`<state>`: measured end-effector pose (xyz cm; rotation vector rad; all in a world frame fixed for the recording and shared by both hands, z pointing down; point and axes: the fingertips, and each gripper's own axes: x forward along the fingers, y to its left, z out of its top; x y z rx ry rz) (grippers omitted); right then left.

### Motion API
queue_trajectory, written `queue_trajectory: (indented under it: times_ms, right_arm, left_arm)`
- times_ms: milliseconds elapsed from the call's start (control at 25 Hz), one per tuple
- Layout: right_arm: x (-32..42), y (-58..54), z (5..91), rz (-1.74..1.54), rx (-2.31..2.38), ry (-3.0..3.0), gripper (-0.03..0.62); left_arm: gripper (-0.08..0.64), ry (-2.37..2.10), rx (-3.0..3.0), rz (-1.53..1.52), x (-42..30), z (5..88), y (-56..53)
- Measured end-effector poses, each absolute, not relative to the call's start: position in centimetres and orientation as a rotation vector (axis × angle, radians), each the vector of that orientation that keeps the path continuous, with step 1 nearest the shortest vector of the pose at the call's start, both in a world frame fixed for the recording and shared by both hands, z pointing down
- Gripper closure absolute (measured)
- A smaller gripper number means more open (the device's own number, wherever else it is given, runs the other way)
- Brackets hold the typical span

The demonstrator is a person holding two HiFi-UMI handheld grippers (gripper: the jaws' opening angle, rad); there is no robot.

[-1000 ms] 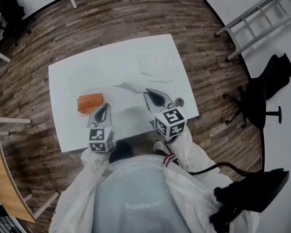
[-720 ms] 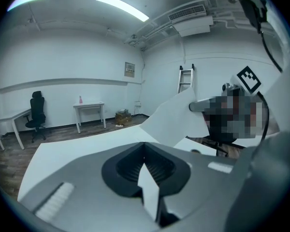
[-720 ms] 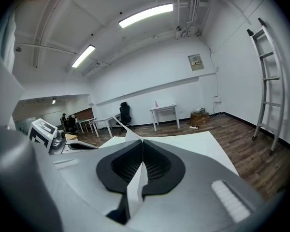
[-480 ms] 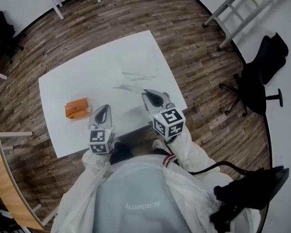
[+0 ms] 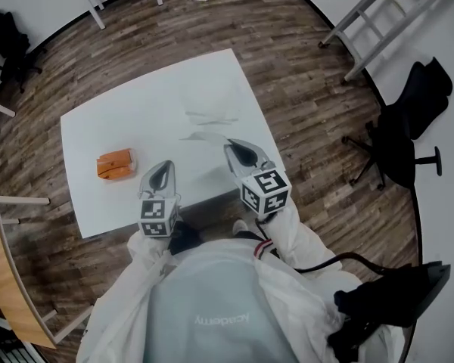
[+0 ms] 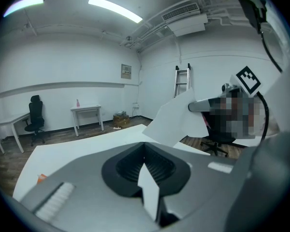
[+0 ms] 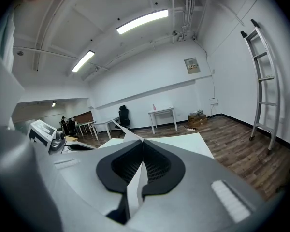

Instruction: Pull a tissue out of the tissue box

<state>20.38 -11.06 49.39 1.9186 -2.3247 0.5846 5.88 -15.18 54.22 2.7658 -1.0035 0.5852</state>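
The orange tissue box [image 5: 115, 163] lies on the left part of the white table [image 5: 136, 119]. My left gripper [image 5: 164, 166] hovers just right of the box, apart from it, jaws shut with nothing seen held. My right gripper [image 5: 231, 144] is shut on a white tissue [image 5: 204, 137] that sticks out leftward over the table. In the left gripper view the tissue [image 6: 176, 120] hangs from the right gripper [image 6: 203, 105]. In the right gripper view only a tip of the tissue [image 7: 123, 129] shows past the closed jaws.
Another loose tissue [image 5: 212, 114] lies flat on the table beyond my right gripper. A black office chair [image 5: 397, 153] and a ladder [image 5: 386, 21] stand to the right, a wooden bench [image 5: 7, 278] at the left. The table's near edge runs just under both grippers.
Both grippers have drifted to the right across the table, away from the orange box. The right gripper keeps its hold on the tissue.
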Motion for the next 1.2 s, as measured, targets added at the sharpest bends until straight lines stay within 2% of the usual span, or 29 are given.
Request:
queue_trajectory:
  times_ms: [560, 1200]
  right_arm:
    - [22.4, -7.5, 48.4, 0.557, 1.771, -2.496, 0.591]
    - [22.0, -5.5, 49.0, 0.627, 1.772, -2.493, 0.591]
  left_arm:
    - [0.56, -1.281, 2.683, 0.552, 6.0, 52.2, -11.1]
    - [0.56, -1.233, 2.688, 0.551, 6.3, 52.3, -8.9]
